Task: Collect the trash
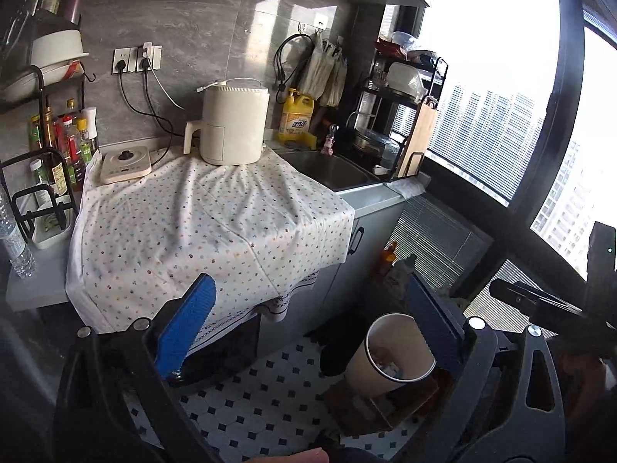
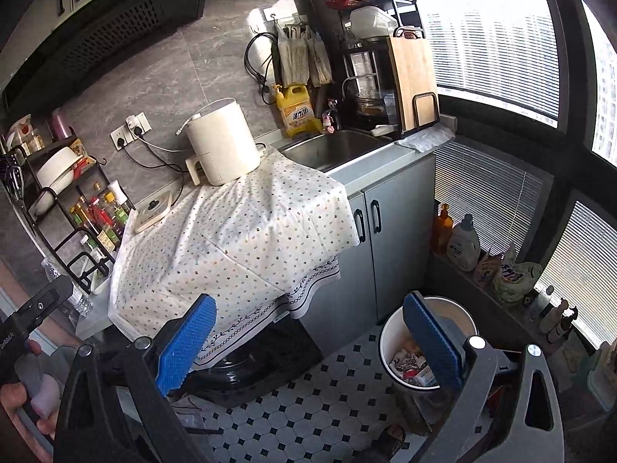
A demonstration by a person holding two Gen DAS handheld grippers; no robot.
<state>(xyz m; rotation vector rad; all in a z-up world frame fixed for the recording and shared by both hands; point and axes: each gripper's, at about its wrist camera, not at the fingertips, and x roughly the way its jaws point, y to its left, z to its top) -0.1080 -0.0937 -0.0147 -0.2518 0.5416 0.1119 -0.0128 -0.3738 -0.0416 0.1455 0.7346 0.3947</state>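
Left gripper (image 1: 308, 328): 2 blue-padded fingers (image 1: 185, 328) are held wide apart with nothing between them, above the tiled floor (image 1: 246, 405) in front of the counter.

Right gripper (image 2: 312, 341): 2 blue-padded fingers (image 2: 185, 341) are likewise spread apart and empty; the right pad overlaps the bin's rim in the right wrist view, and contact cannot be told.

Trash bin (image 2: 389, 332): a round white bin is placed on the floor at the lower right, near the grey cabinet doors (image 2: 385, 231) and below the window ledge. Crumpled paper and wrappers (image 2: 408, 362) are seen lying inside it. In the left wrist view the same bin (image 1: 385, 366) is shown tilted by the lens, with paper at the bottom.

Counter: a white dotted cloth (image 1: 200, 223) is draped over the counter and hangs over its near edge. No loose trash can be made out on the cloth.

Items on the far part of the cloth: 1 cream air fryer (image 1: 231, 123) and, to its left, 1 small cream induction cooker (image 1: 125, 164).

Sink (image 1: 331, 166): a steel basin is set to the right of the cloth, with a yellow detergent jug (image 1: 295, 119) behind it and a wooden cutting board (image 1: 418, 141) held upright in a rack at its right.

Far left: a black rack of sauce bottles (image 1: 65, 142) is stood against the wall.

Person: a hand (image 2: 27, 397) is seen at the lower left edge of the right wrist view, wrapped round a grip.
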